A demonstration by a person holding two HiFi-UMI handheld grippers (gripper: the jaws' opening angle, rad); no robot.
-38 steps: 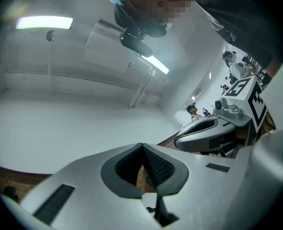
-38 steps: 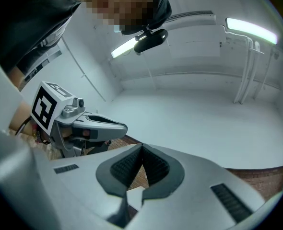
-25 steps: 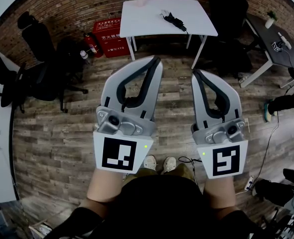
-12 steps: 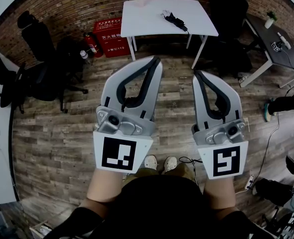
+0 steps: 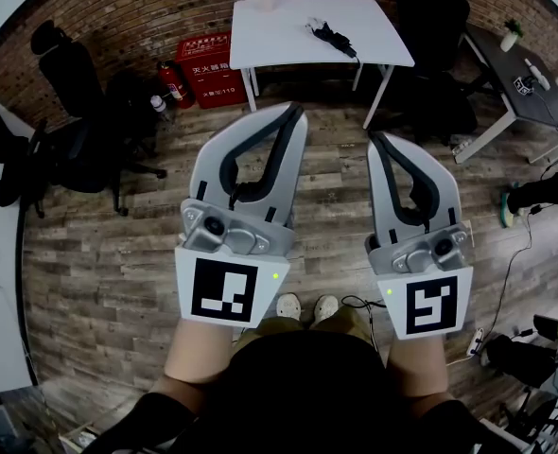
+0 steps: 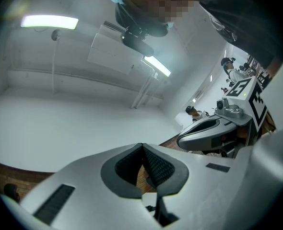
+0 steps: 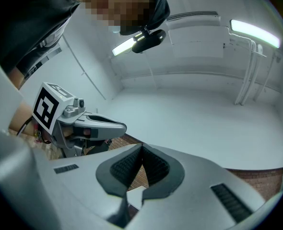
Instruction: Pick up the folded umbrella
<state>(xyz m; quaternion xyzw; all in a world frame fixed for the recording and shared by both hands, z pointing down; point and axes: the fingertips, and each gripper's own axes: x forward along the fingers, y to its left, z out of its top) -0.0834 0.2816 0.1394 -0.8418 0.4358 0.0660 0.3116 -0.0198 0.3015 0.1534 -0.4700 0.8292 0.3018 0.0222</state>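
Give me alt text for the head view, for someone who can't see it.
The left gripper and right gripper, both shut and empty, are held over a wooden floor, pointing toward a white table where a dark folded umbrella lies.

Grey left hand-held gripper point(image 5: 295, 113) and right hand-held gripper point(image 5: 374, 140), black-padded, black-and-white marker cubes point(image 5: 224, 291); dark top point(image 5: 307, 386), seemingly pale shoes point(image 5: 286, 307).

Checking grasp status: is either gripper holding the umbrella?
No, the umbrella lies on the white table while the left gripper and right gripper are shut on nothing.
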